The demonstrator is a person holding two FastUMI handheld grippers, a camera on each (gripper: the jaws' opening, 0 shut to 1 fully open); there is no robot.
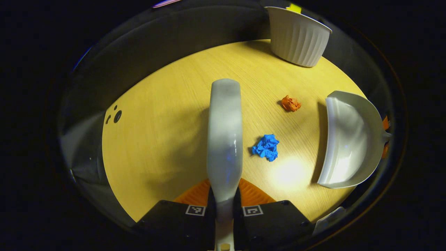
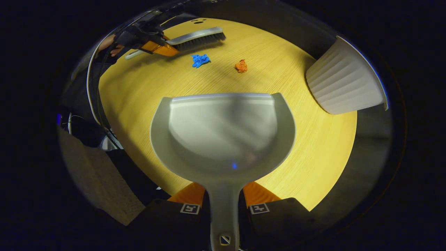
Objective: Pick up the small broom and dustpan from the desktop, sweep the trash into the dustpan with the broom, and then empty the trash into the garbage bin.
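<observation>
Count, this moment:

- Paper wads: two. One blue wad, one orange wad, lying apart on the tabletop.
- Broom: one, white-backed, dark bristles seen in the right gripper view.
- Dustpan: one, pale grey.
- Garbage bin: one, white, ribbed wall.
- Tabletop: one, round, light wood.
- Dark holes in the tabletop near its edge: three, one large, two small.
- Hand-held gripper: two, the left hand-held gripper and the right hand-held gripper.

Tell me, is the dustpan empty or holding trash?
Empty: the dustpan holds nothing; the blue wad and orange wad lie on the table.
</observation>
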